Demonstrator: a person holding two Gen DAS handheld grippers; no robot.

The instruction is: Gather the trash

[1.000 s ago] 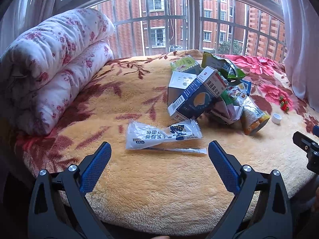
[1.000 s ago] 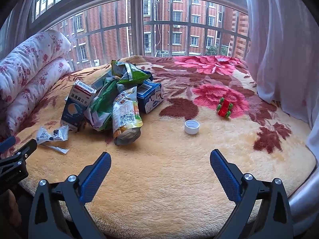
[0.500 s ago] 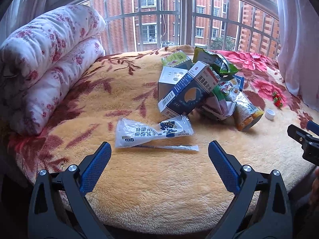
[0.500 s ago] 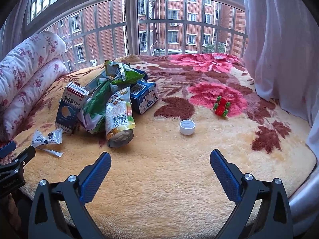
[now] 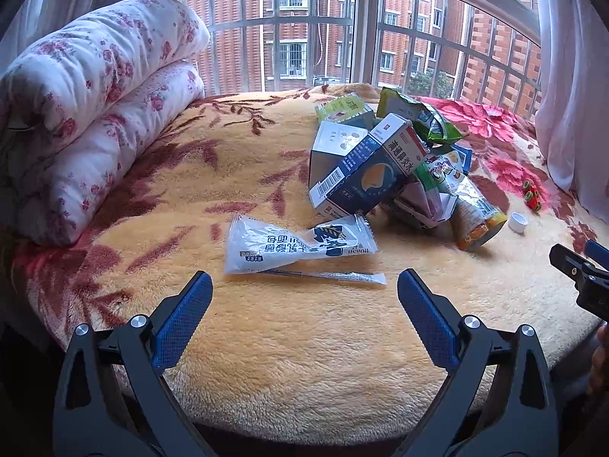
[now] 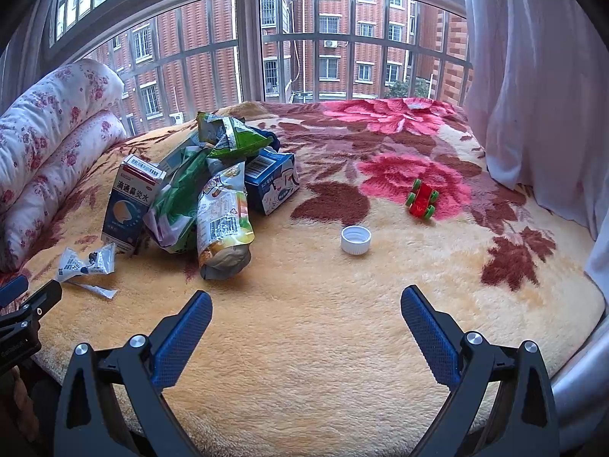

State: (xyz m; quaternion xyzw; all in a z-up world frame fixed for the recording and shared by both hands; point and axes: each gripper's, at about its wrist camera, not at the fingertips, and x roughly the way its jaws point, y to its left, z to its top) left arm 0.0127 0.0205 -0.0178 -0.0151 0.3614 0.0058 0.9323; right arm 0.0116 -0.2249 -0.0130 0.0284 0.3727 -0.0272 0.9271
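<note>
A pile of trash lies on the flowered blanket: a blue carton (image 5: 367, 169) (image 6: 129, 202), a green snack bag (image 5: 418, 120) (image 6: 232, 135), a yellow pouch (image 5: 475, 213) (image 6: 224, 224) and a blue-white box (image 6: 272, 182). A white plastic wrapper (image 5: 300, 245) (image 6: 85, 262) and a thin straw sleeve (image 5: 327, 275) lie just beyond my left gripper (image 5: 304, 297), which is open and empty. A white bottle cap (image 6: 356, 240) (image 5: 518, 222) lies ahead of my right gripper (image 6: 306, 314), open and empty.
A rolled floral quilt (image 5: 87, 114) (image 6: 45, 141) lies along the left. A small red and green toy car (image 6: 420, 200) sits on the right. White curtains (image 6: 533, 76) hang at the right; a barred window (image 5: 323, 26) runs behind the bed.
Both grippers have moved slightly closer to the trash and lower over the blanket; the wrapper and the cap look nearer. Nothing has been grasped.
</note>
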